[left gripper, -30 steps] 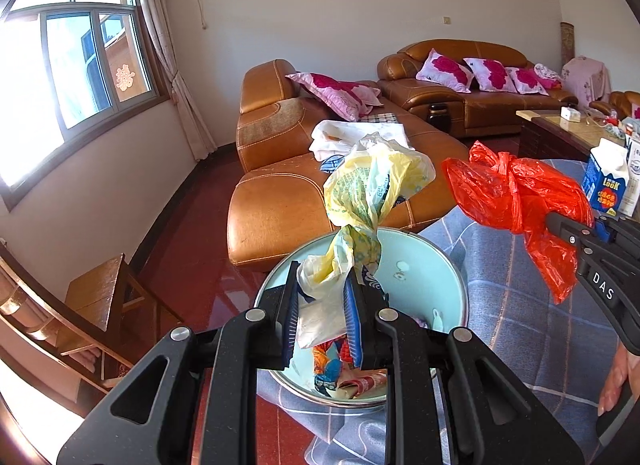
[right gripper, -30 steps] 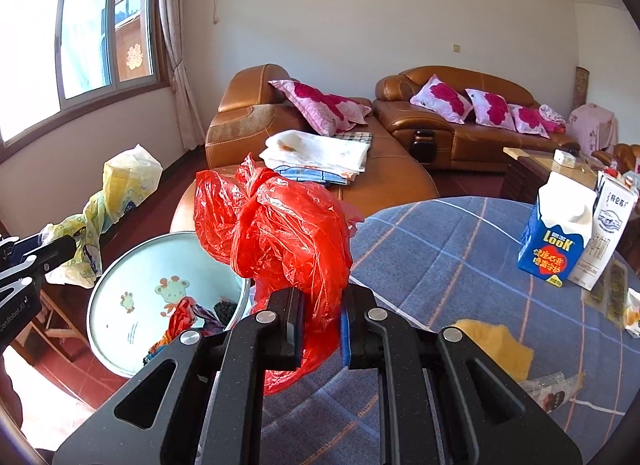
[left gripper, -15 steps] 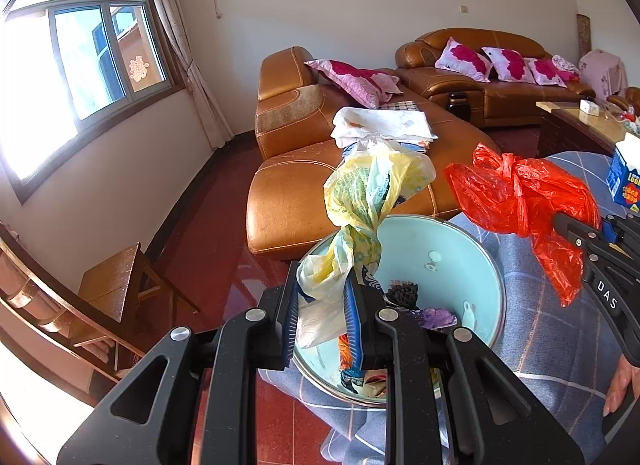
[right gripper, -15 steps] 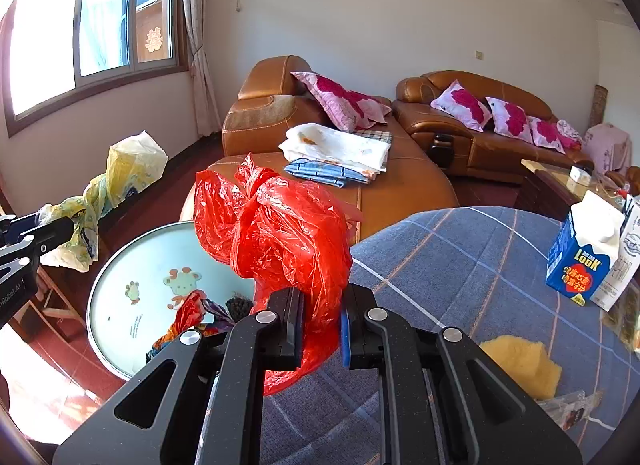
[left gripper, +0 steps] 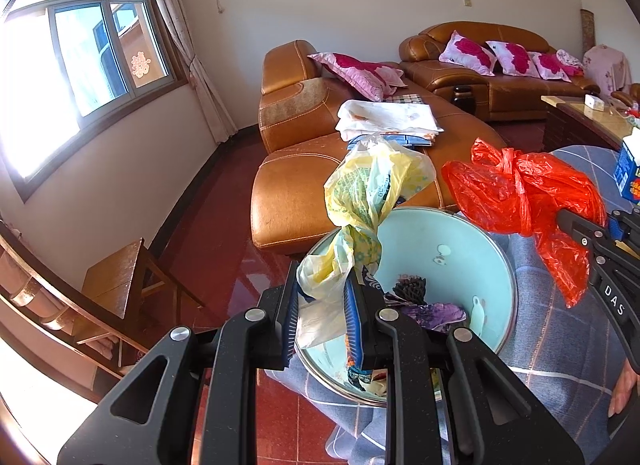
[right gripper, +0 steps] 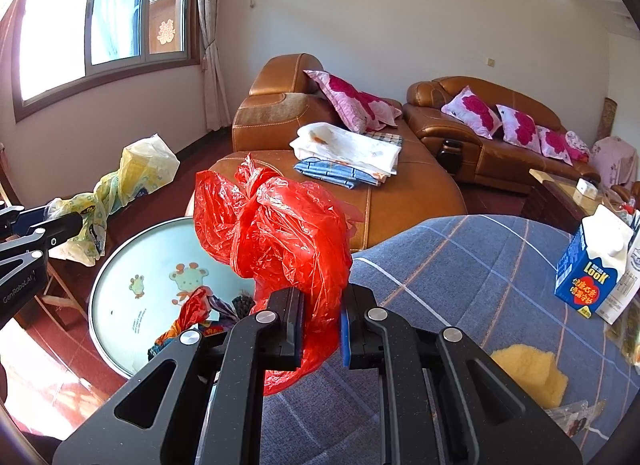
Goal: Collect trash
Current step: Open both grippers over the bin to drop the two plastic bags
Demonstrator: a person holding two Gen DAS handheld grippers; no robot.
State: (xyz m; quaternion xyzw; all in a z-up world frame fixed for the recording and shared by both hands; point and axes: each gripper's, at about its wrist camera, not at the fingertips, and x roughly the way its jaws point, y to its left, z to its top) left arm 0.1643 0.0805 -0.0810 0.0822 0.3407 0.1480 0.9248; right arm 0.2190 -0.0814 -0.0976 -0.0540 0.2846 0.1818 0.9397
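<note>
My left gripper [left gripper: 322, 319] is shut on a crumpled yellow plastic bag [left gripper: 368, 201] and holds it above the near rim of a light blue bin [left gripper: 424, 237]. The bin [right gripper: 132, 265] has wrappers and scraps in its bottom. My right gripper [right gripper: 320, 325] is shut on a crumpled red plastic bag [right gripper: 280, 225], held over the table edge just right of the bin. The red bag [left gripper: 520, 193] and the right gripper [left gripper: 596, 241] show at the right of the left wrist view. The yellow bag [right gripper: 132, 177] and left gripper [right gripper: 48, 225] show at the left of the right wrist view.
A table with a blue checked cloth [right gripper: 460, 265] carries a blue milk carton [right gripper: 592, 269], a yellow sponge [right gripper: 528, 369] and wrappers at its right edge. A brown leather sofa [right gripper: 400, 185] with folded cloths stands behind the bin. A wooden stool [left gripper: 120, 281] stands at left.
Both grippers have moved nearer to the bin, still holding their bags. The bin looks larger and more of its inside shows.
</note>
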